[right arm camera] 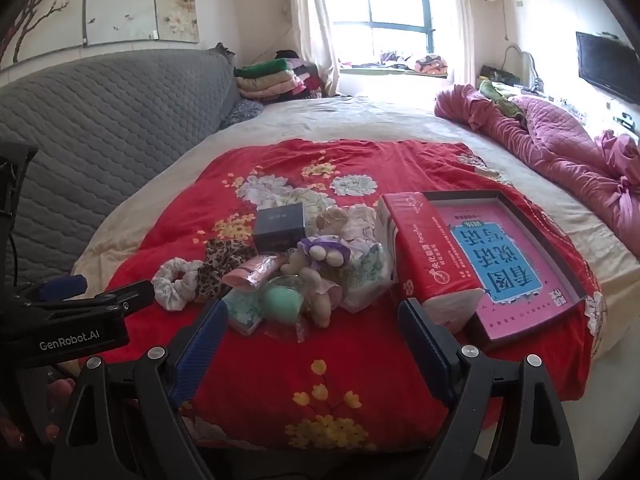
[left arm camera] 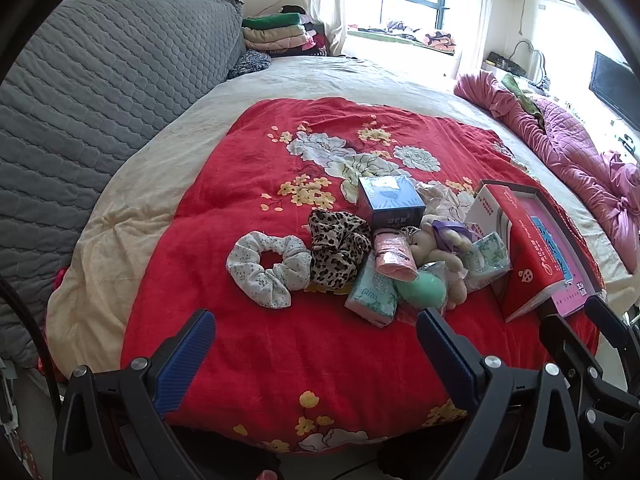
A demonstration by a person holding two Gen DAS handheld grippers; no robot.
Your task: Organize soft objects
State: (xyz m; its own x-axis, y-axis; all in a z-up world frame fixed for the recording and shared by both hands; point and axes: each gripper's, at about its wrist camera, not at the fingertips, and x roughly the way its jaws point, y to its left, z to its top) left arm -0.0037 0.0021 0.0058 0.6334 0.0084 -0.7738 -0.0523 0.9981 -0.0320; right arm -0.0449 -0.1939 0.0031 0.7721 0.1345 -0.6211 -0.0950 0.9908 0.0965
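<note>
Nearest, left gripper (left arm camera: 316, 344): blue-padded jaws spread wide, nothing between them, poised over the near edge of the red floral blanket (left arm camera: 280, 360). Right gripper (right arm camera: 314, 328): likewise spread wide and empty, above the same near edge; right fingertip (right arm camera: 416, 320) just in front of a red tissue pack. Seen in right wrist view only: the left gripper's black body at the left edge, lettered "GenRobot.AI". Mid-blanket, a cluster of soft objects, left to right: white floral scrunchie (left arm camera: 266, 268), touching leopard-print scrunchie (left arm camera: 338, 250); green-and-white tissue packet (left arm camera: 370, 298); pink pouch (left arm camera: 394, 254); mint-green round item in clear wrap (left arm camera: 424, 290); beige plush toy with purple bow (left arm camera: 444, 252); second floral tissue packet (left arm camera: 490, 258). Behind the cluster, dark blue box (left arm camera: 390, 200), print too small to read. Toward the blanket's right edge, red tissue pack (right arm camera: 430, 256), small white lettering, leaning on a dark shallow tray (right arm camera: 568, 272) holding a pink-and-blue book (right arm camera: 500, 264) with large Chinese characters, upside down to the cameras. Farther: beige sheet, grey quilted headboard (left arm camera: 100, 92) left, pink quilt (left arm camera: 580, 148) bunched right, folded blankets (left arm camera: 276, 32) at the far corner, window beyond. Right wrist view alone: a blossom painting on the wall.
</note>
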